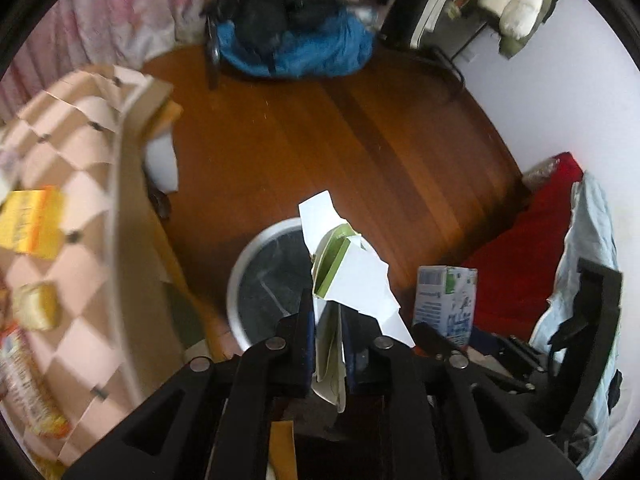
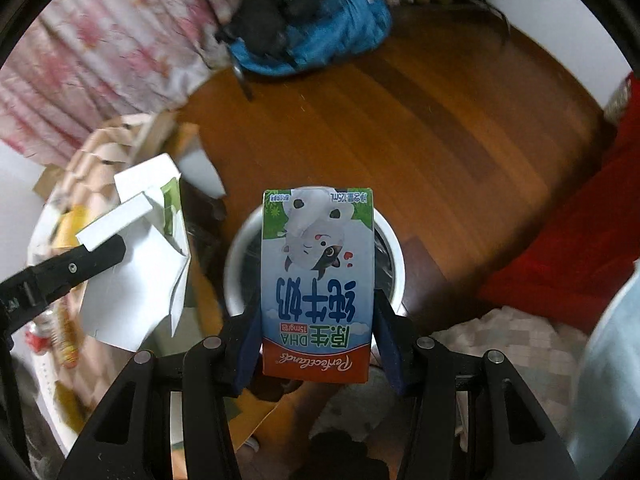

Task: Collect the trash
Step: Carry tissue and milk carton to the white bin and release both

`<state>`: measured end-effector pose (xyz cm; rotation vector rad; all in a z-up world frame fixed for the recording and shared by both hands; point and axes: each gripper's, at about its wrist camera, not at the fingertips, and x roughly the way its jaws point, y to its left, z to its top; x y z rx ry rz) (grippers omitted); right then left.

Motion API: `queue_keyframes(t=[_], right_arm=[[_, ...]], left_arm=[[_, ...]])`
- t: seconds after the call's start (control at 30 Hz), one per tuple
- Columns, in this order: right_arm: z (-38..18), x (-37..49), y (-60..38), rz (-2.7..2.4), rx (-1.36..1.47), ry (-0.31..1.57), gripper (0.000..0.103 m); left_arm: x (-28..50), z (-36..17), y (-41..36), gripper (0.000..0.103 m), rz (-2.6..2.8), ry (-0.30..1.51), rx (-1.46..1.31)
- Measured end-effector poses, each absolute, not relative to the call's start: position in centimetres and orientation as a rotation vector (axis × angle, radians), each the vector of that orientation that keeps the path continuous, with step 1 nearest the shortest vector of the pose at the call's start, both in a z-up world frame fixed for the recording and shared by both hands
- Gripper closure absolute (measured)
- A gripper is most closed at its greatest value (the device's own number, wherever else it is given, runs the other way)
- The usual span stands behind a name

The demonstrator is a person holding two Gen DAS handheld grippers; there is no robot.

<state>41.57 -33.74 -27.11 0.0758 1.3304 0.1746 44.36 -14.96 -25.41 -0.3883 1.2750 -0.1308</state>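
Observation:
My left gripper [image 1: 326,312] is shut on a torn white and green paper package [image 1: 348,268], held above the round white trash bin [image 1: 240,280] lined with a black bag. The package also shows in the right wrist view [image 2: 136,268], left of the bin [image 2: 394,256]. My right gripper [image 2: 316,312] is shut on a small milk carton [image 2: 318,280], held upside down right over the bin. The carton shows in the left wrist view [image 1: 446,300] at the right of my left gripper.
A low table with a pink checkered cloth [image 1: 76,184] holds a yellow box [image 1: 32,220] and snack wrappers at the left. A blue bag [image 1: 296,48] lies on the wooden floor [image 1: 340,140] at the back. A red cloth [image 1: 532,256] lies at the right.

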Motion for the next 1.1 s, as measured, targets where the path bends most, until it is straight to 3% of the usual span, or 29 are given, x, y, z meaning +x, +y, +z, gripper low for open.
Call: queue_keyframes(t=[0.03,0.1,0.17,0.23,0.3,0.33,0.4,0.67,1.1], right_arm=[[-28.3,42.0,-33.8,0.167,0.084,1.346,0.050],[-30.5,42.9,-34.3,0.158,0.091,1.377,0.050],[-32.2,43.4,-34.7,0.152,0.090,1.393,0.050],[-33.3,43.5,-34.5,0.149,0.085,1.405,0.049],[-34.2,43.6,-34.4,0.142,0.089,1.424,0.045],[-34.4,43.5,-34.7,0.131,0.092,1.437,0.026],[-35.0,43.9,-34.6,0.117,0.108,1.448,0.000],[-33.7,42.4,-35.0,0.039,0.032,1.459,0.000],[-29.2,40.4,-36.3,0.015,-0.015,1.441,0.000]], left_arm=[[44.8,-25.9,-15.0,0.087,-0.134,1.286,-0.400],[45.4,-26.8,-15.3,0.072,-0.126,1.309,-0.408],[45.9,-27.5,-15.4,0.022,-0.106,1.324,-0.393],[45.6,-27.8,-15.5,0.009,-0.083,1.325,-0.383],[45.0,-27.7,-15.7,0.006,-0.045,1.343,-0.348],[44.8,-27.6,-15.7,0.005,-0.027,1.343,-0.331],[43.9,-27.1,-15.7,0.005,0.018,1.329,-0.275],[41.8,-26.0,-16.2,0.004,0.147,1.293,-0.070],[39.8,-24.6,-16.8,0.004,0.163,1.294,-0.070]])
